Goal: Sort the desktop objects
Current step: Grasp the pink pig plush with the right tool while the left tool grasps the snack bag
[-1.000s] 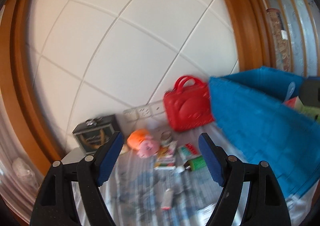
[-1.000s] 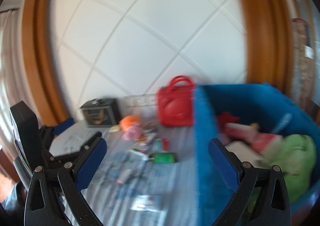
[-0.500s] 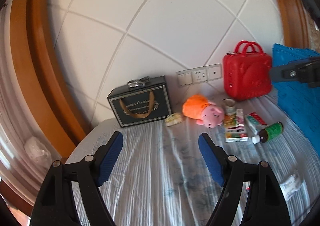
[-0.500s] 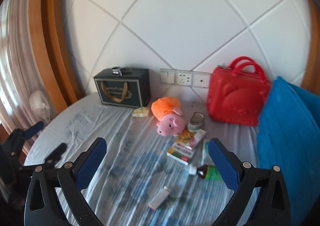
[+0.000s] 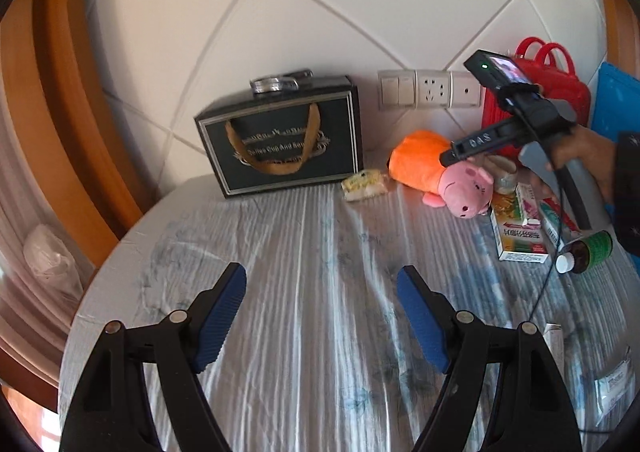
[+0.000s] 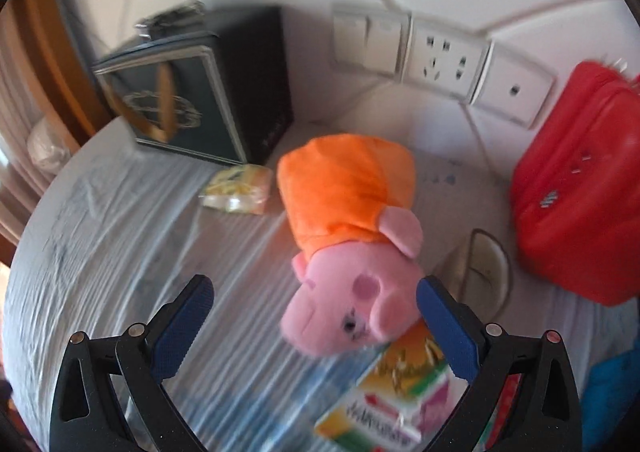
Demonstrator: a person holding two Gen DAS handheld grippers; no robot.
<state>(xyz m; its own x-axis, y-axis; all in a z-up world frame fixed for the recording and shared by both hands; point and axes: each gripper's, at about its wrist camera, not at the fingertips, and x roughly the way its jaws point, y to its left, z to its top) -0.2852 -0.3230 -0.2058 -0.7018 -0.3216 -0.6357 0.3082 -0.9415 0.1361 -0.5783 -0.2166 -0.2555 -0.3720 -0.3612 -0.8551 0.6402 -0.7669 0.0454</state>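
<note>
Pig (image 6: 352,252) lies near table's back edge, beside box (image 5: 280,135). Right gripper (image 6: 312,324) spread wide around its head, not touching; left gripper (image 5: 320,316) wide, empty, over bare cloth (image 5: 320,244).

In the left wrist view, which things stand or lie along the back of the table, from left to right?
Dark gift box → yellow snack packet → pig plush toy → medicine boxes → brown bottle with a green label.

One plush pig (image 6: 352,252), two cartons (image 5: 518,240).
</note>
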